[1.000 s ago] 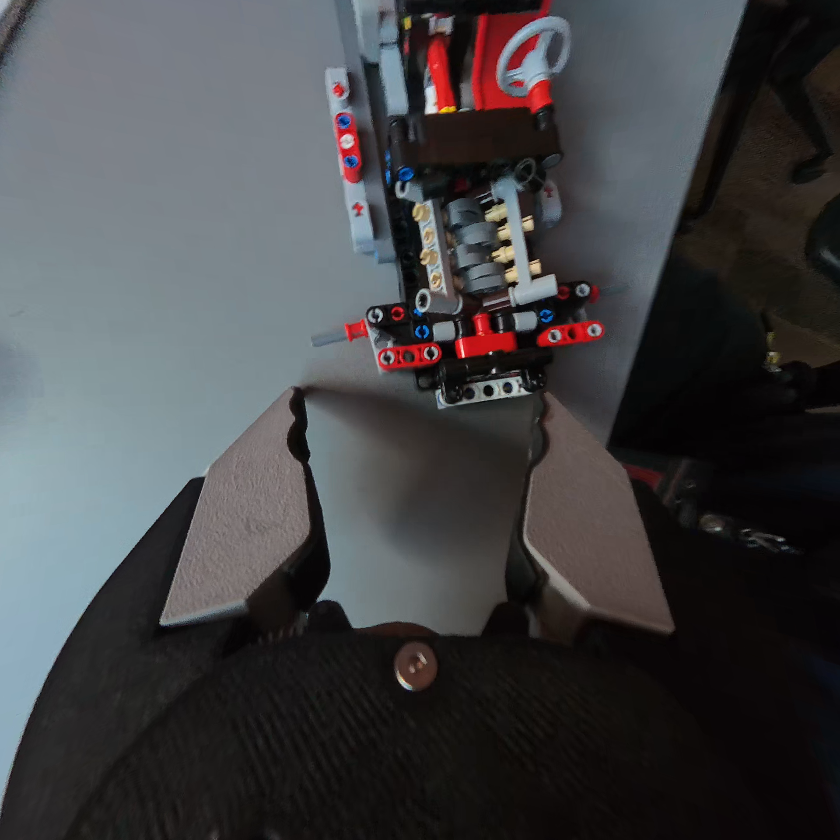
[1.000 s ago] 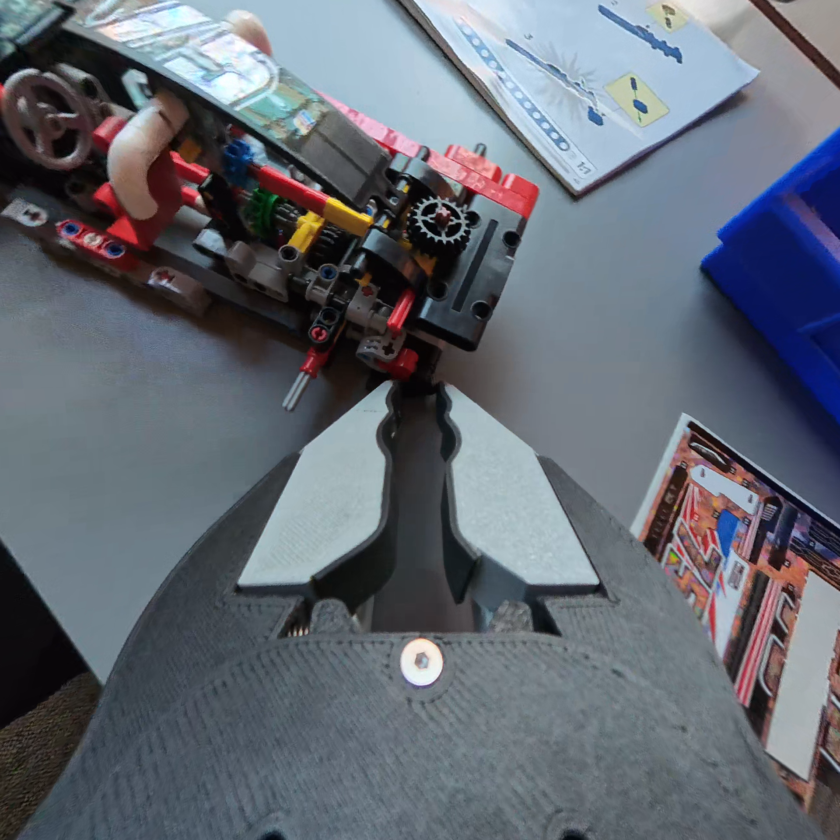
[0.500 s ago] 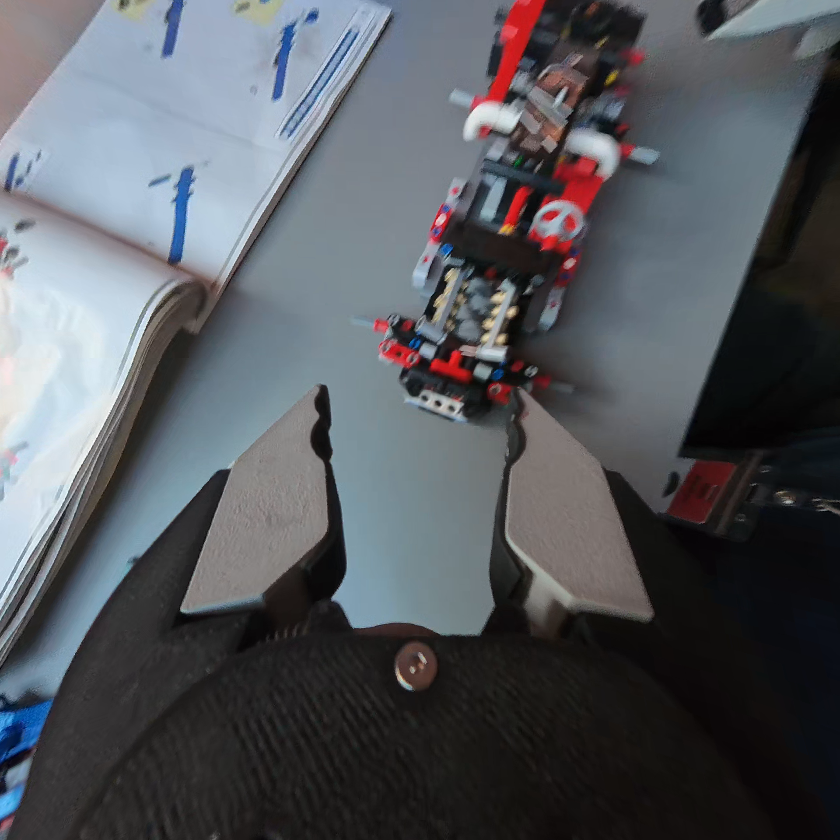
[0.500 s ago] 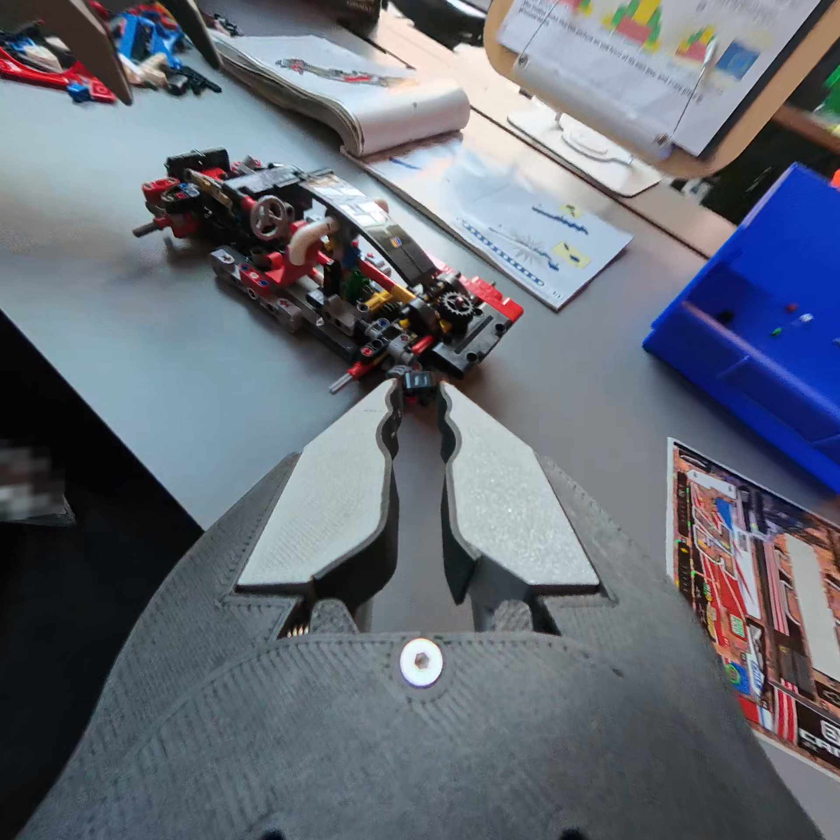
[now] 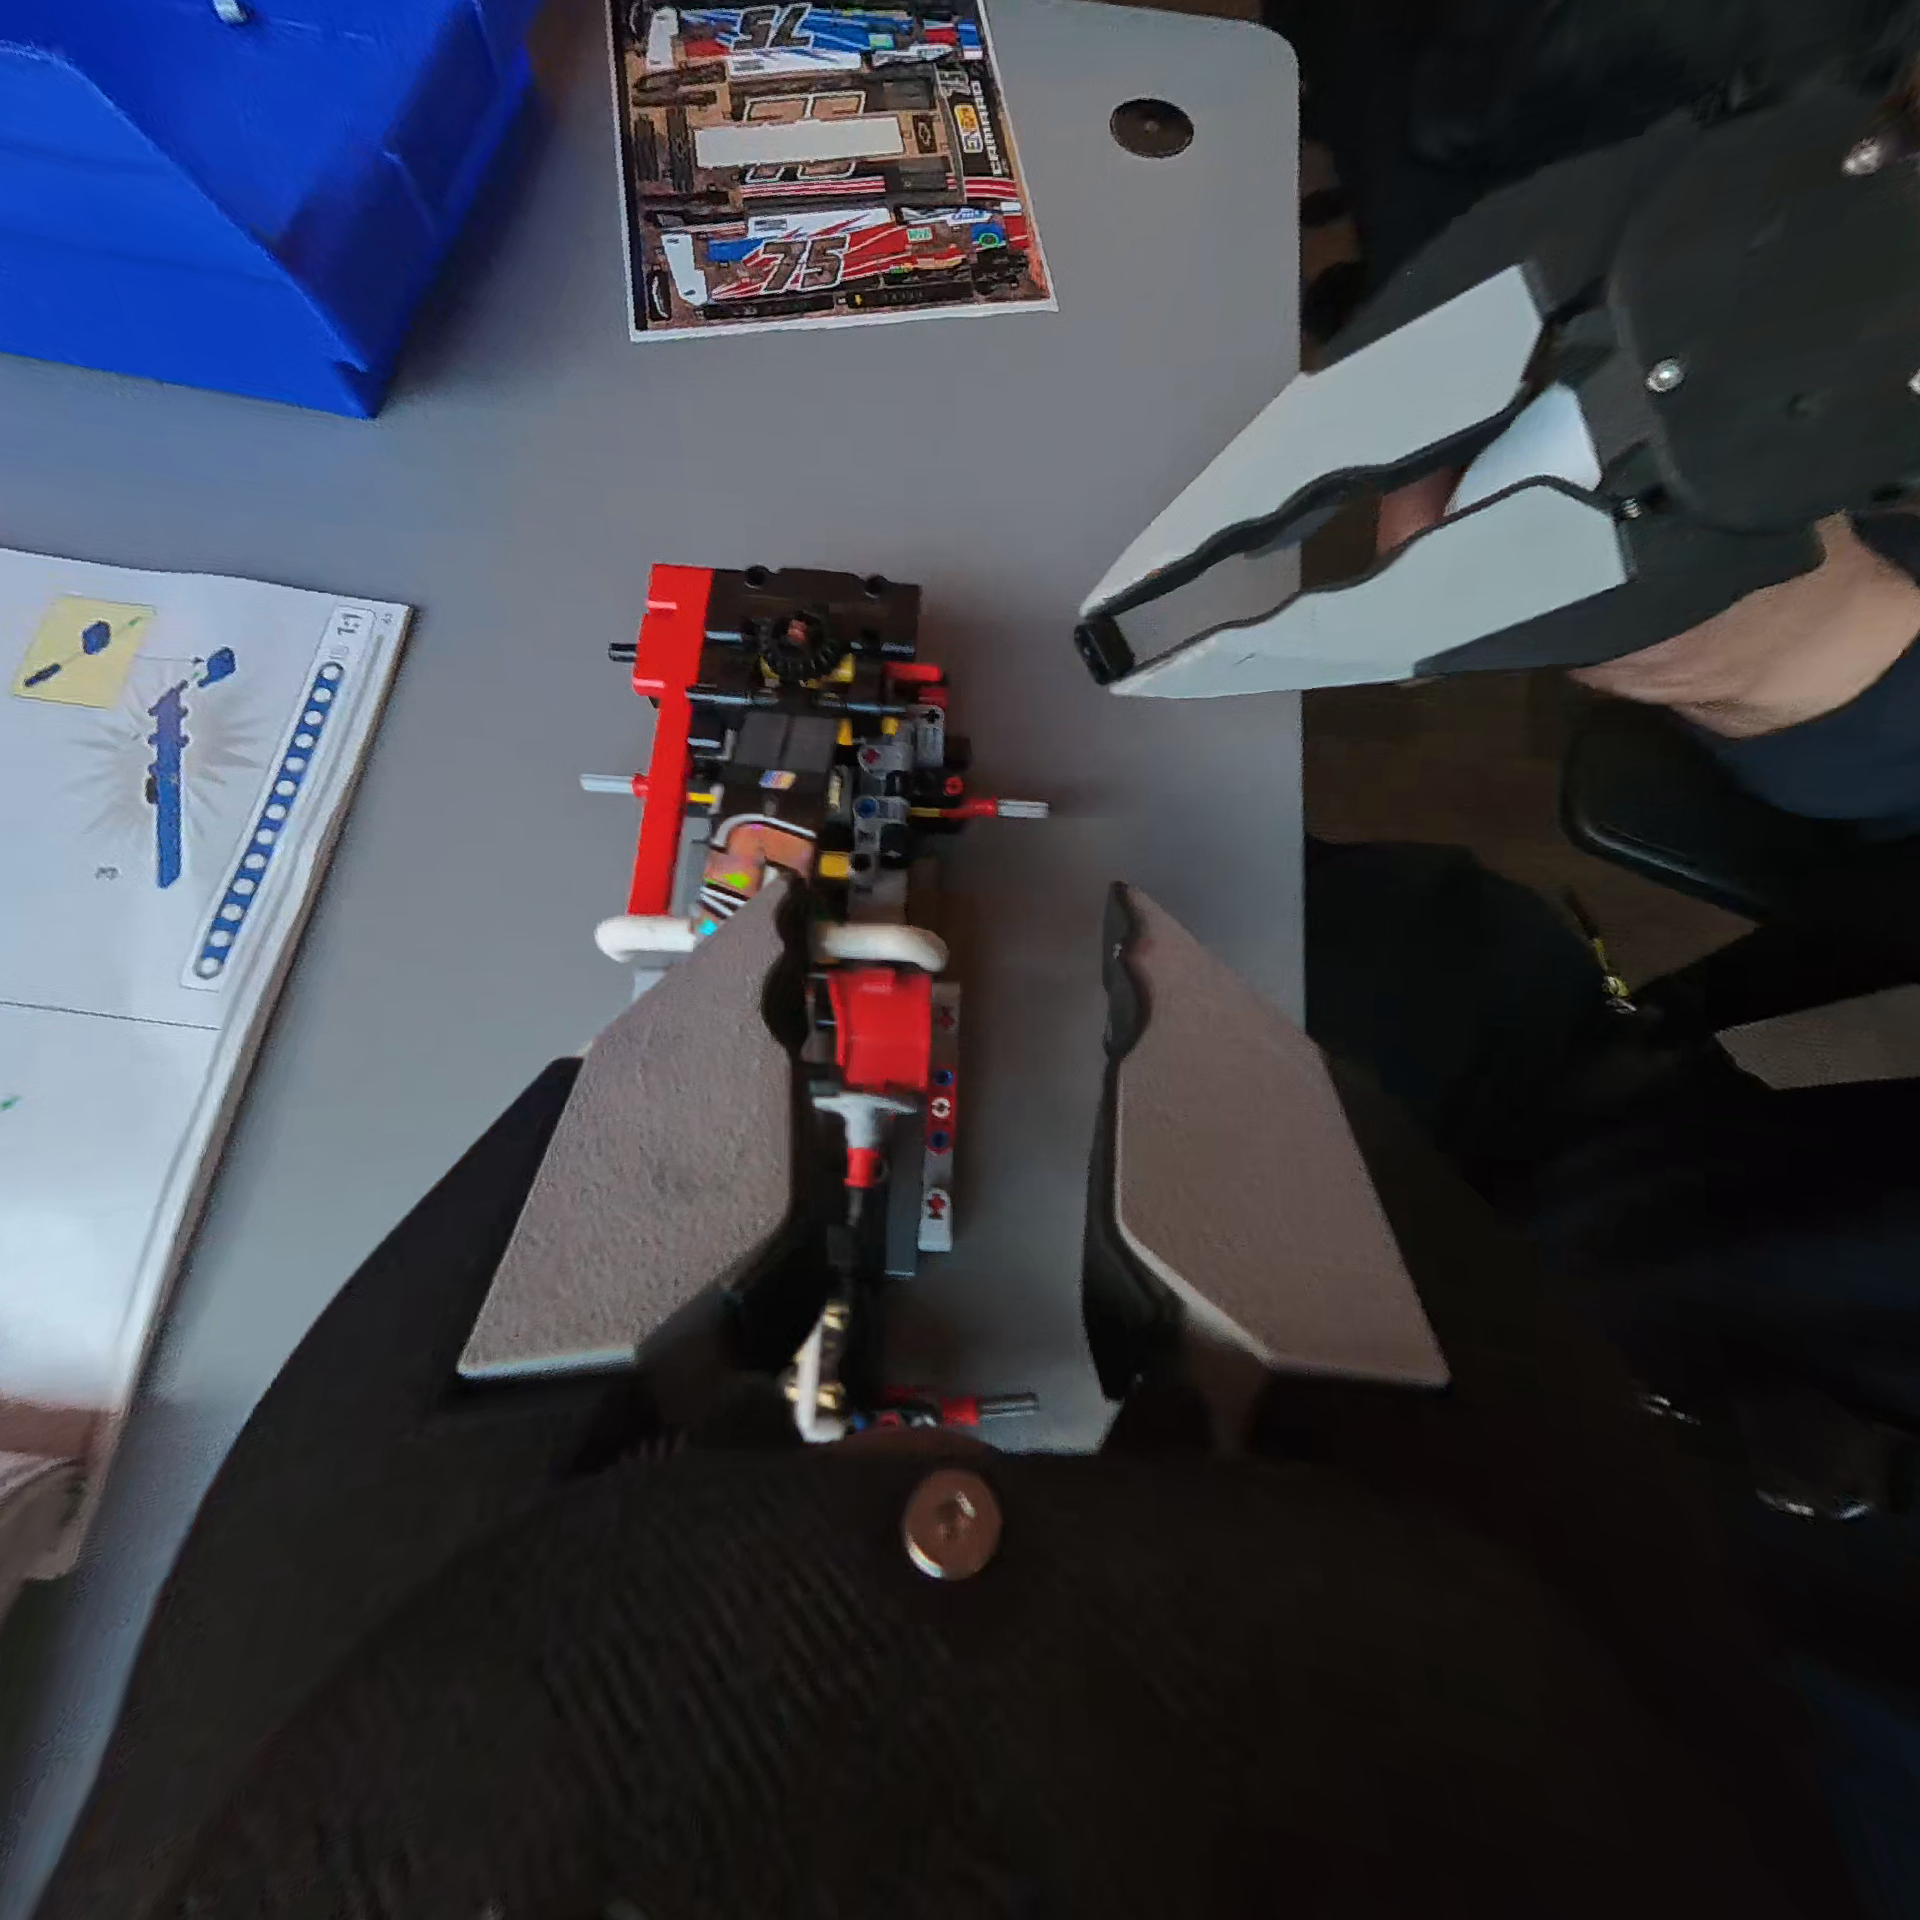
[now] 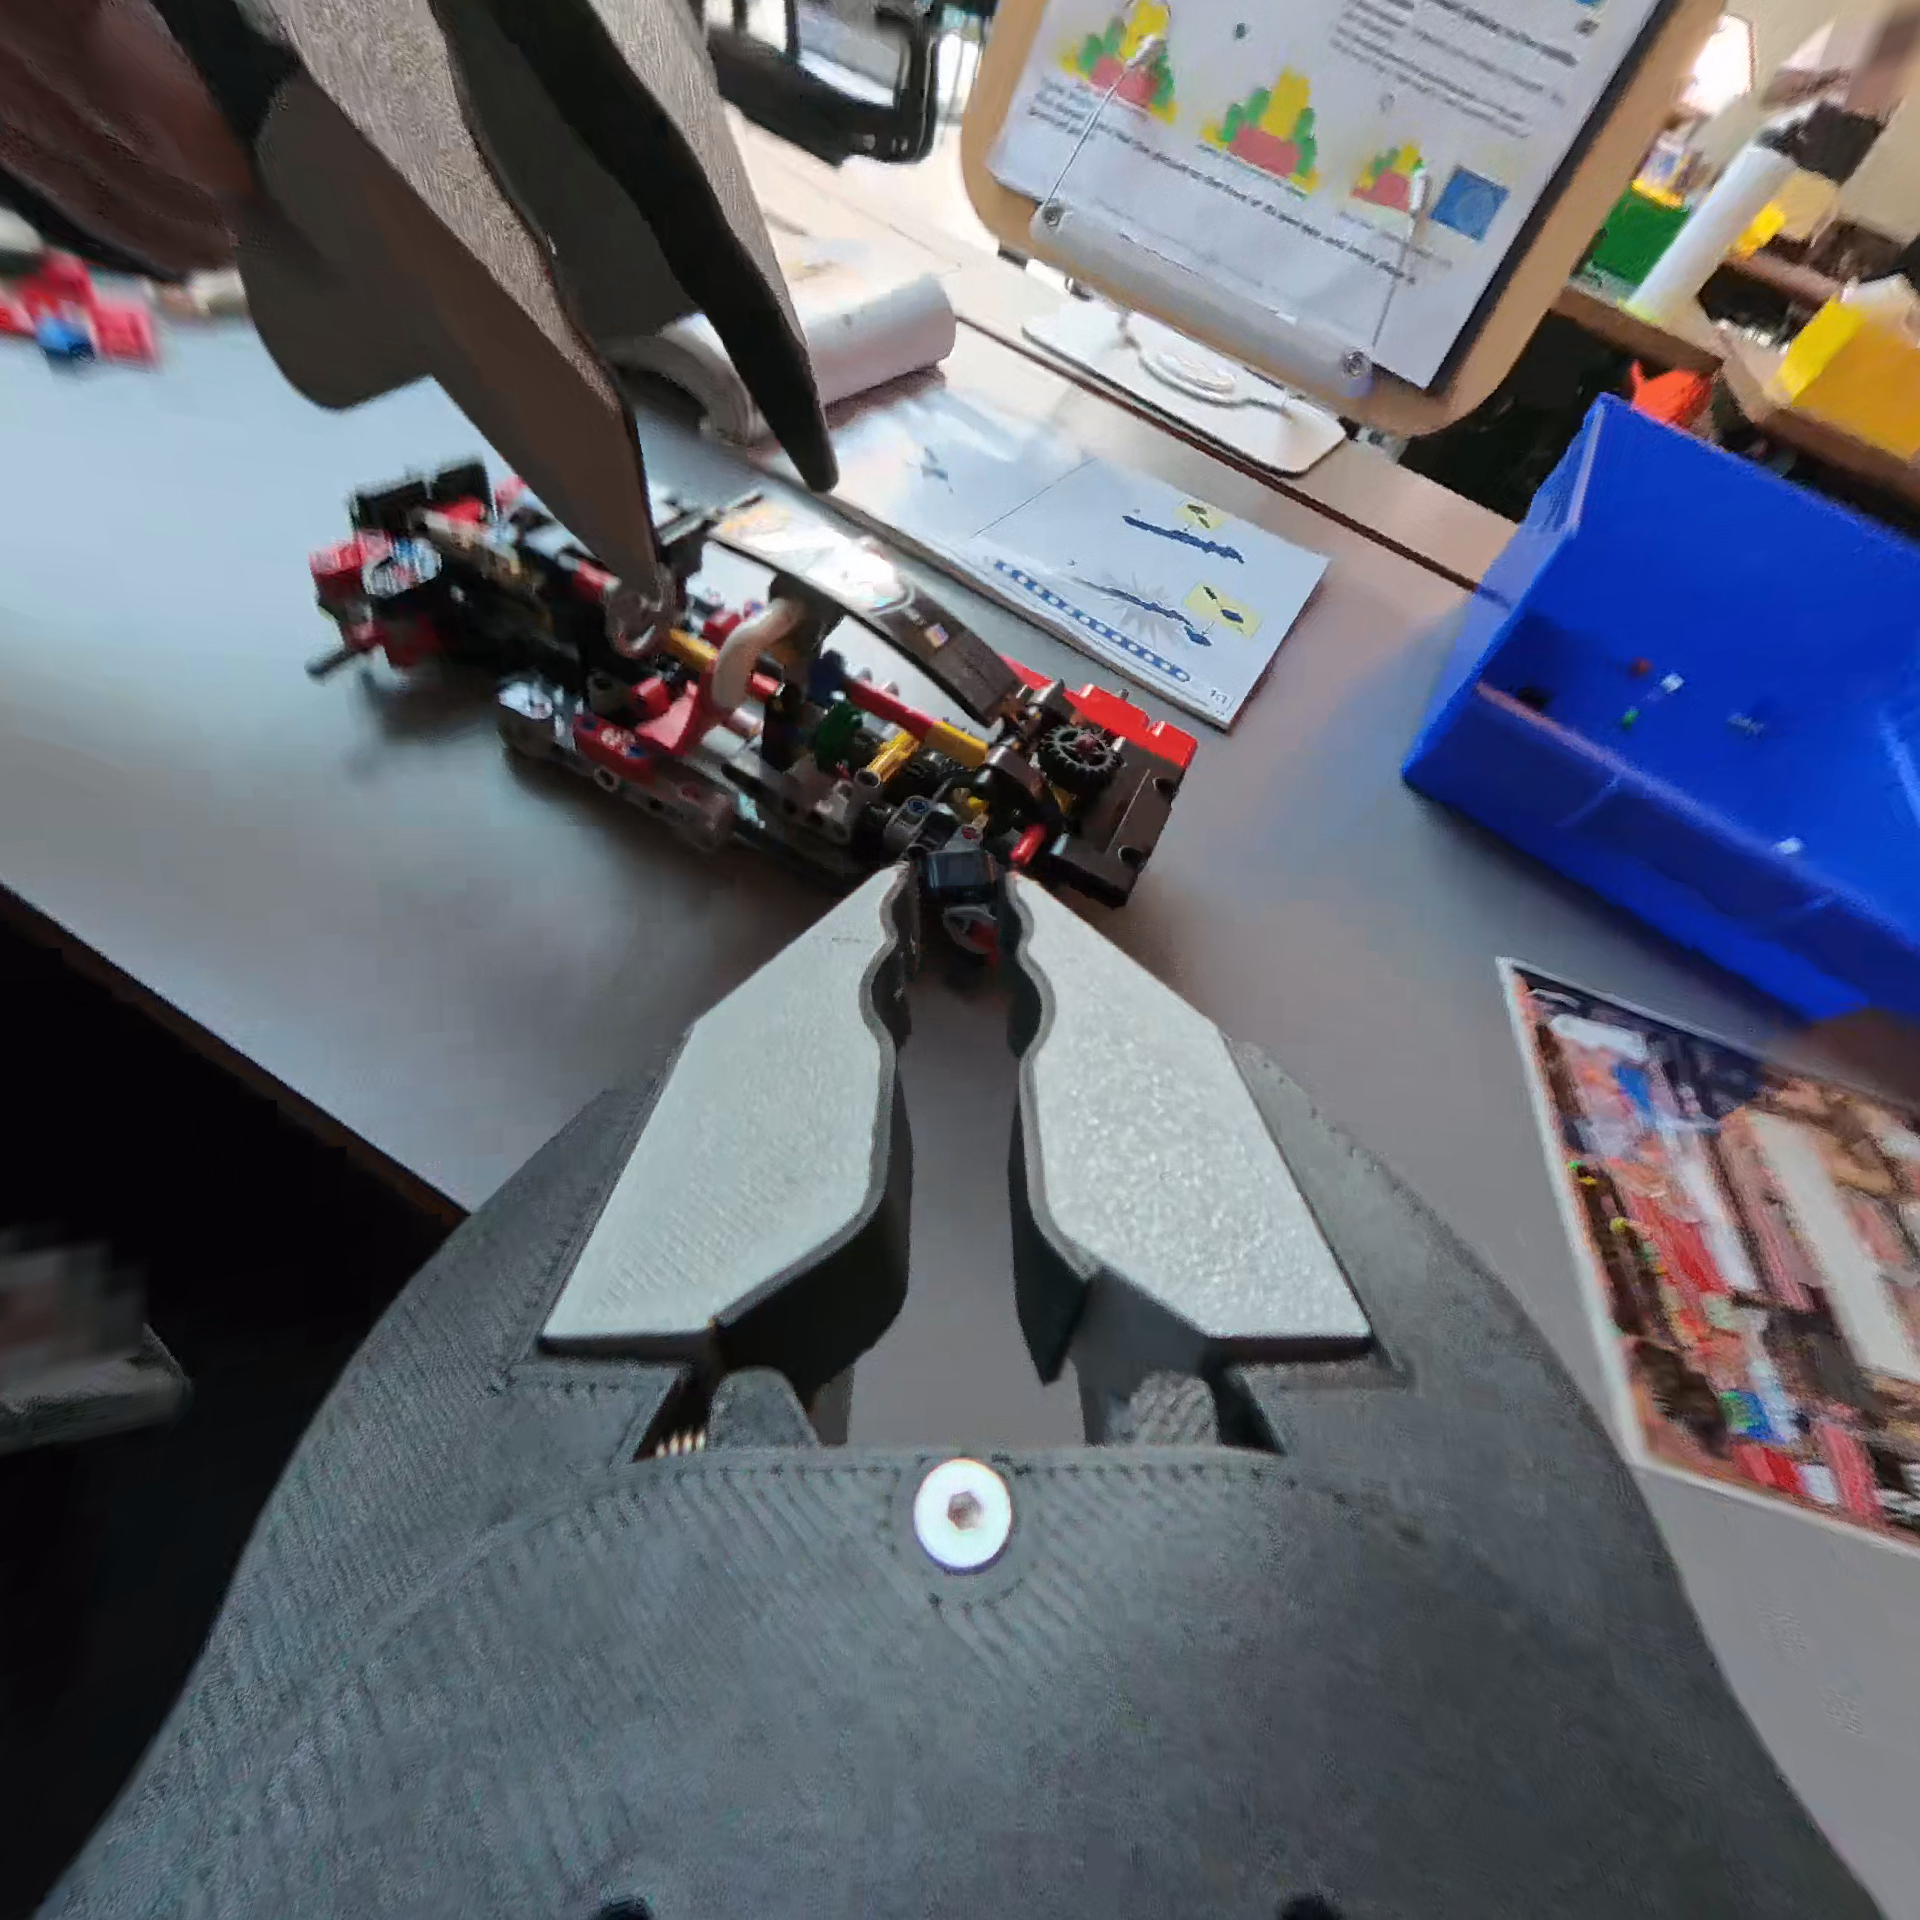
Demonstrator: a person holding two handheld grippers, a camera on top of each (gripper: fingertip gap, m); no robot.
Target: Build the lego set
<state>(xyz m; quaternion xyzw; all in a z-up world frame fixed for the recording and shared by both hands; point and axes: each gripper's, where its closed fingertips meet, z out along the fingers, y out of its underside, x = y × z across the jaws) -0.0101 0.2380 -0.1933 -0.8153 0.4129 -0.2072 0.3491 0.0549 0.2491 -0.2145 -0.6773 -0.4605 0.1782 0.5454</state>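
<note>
A red, black and grey brick-built car chassis (image 5: 790,727) lies on the grey table (image 5: 520,468). My left gripper (image 5: 948,914) hovers over its middle. The jaws are open, the left finger (image 5: 665,1122) covers part of the car, and table shows between the car and the right finger (image 5: 1236,1143). In the right wrist view the left gripper (image 6: 727,540) reaches down from the upper left onto the car (image 6: 831,727). My right gripper (image 6: 954,914) is shut on a small black piece (image 6: 958,873) with a grey and red end, held just off the car's rear. It also shows in the left wrist view (image 5: 1101,649).
A blue bin (image 6: 1683,665) stands to the right of the car, also in the left wrist view (image 5: 208,208). A sticker sheet (image 6: 1714,1247) and an open instruction booklet (image 5: 156,810) lie on the table. A stand with a printed sheet (image 6: 1299,156) is behind. The table edge (image 5: 1297,520) runs close by.
My left gripper moved from the car's front end to above its middle, and its jaws narrowed. My right gripper drew back and up from the car's rear, with the small piece still in its grasp.
</note>
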